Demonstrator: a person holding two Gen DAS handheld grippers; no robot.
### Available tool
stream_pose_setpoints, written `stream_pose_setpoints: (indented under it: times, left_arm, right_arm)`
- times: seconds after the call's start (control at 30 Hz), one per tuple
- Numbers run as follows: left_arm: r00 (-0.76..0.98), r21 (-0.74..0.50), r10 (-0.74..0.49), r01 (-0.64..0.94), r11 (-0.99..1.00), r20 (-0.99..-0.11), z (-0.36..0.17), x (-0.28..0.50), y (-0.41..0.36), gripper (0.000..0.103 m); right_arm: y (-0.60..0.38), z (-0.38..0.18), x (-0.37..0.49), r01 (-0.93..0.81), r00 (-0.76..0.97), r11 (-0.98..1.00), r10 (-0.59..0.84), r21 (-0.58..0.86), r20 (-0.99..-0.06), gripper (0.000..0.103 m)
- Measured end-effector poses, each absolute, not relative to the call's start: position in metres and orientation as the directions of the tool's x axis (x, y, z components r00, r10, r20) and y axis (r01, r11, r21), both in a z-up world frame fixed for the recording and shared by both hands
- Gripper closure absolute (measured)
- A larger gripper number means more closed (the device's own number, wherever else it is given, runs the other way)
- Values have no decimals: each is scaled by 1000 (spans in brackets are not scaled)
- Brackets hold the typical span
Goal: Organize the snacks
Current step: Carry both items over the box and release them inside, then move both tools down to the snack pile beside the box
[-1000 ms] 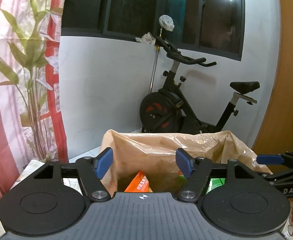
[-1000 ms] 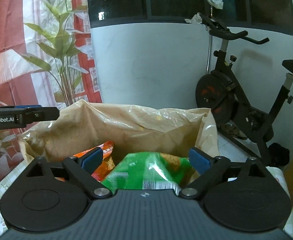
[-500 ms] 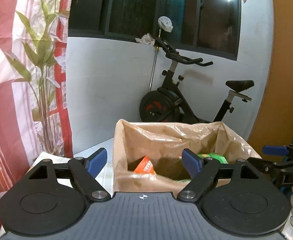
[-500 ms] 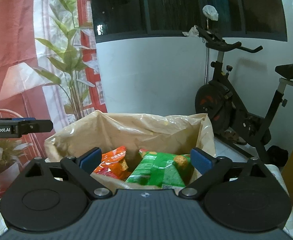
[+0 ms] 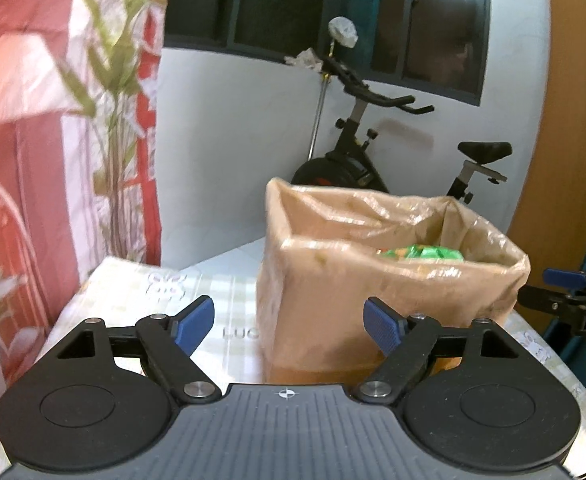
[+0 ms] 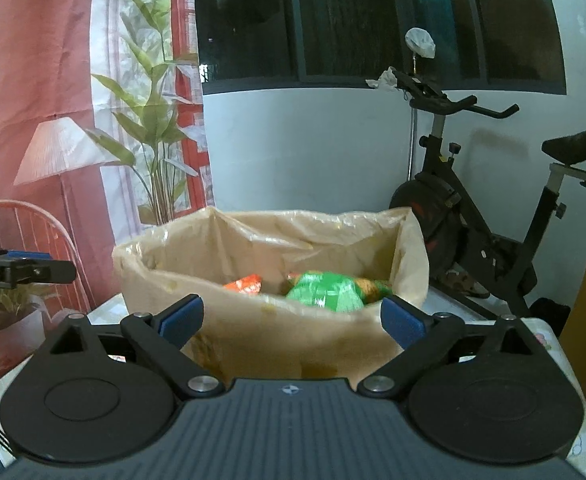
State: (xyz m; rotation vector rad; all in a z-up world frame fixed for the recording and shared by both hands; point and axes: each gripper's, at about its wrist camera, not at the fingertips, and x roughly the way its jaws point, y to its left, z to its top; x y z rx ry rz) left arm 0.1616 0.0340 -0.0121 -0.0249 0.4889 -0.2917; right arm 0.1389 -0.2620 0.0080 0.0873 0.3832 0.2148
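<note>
A box lined with a tan plastic bag [image 5: 373, 292] stands on the table; it also shows in the right wrist view [image 6: 277, 332]. Inside lie a green snack pack [image 6: 325, 290], also seen in the left wrist view [image 5: 425, 253], and an orange snack pack [image 6: 247, 283]. My left gripper [image 5: 289, 324] is open and empty, just in front of the box's left corner. My right gripper [image 6: 291, 318] is open and empty, in front of the box's near wall. Each gripper's tip shows at the edge of the other's view.
The table has a pale checked cloth [image 5: 165, 292]. An exercise bike [image 6: 473, 216] stands behind the table by a white wall. A red curtain with a plant print [image 6: 73, 120] hangs at the left. A wooden panel [image 5: 565, 160] is at the right.
Both grippers have pulled back and down from above the box. The box now sits farther away and its outer wall shows. Both stay open.
</note>
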Motion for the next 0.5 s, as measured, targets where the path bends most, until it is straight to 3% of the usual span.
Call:
stream_pose_setpoints:
  times: [0.33, 0.5]
  left_arm:
    - [803, -192, -265, 190, 963, -534, -58, 156, 48, 19]
    - [780, -192, -248, 166, 967, -574, -75, 157, 51, 20]
  right_arm:
    - [-254, -31, 119, -183, 888, 980, 198, 76, -415, 6]
    - [-250, -61, 118, -178, 842, 979, 202, 95, -501, 6]
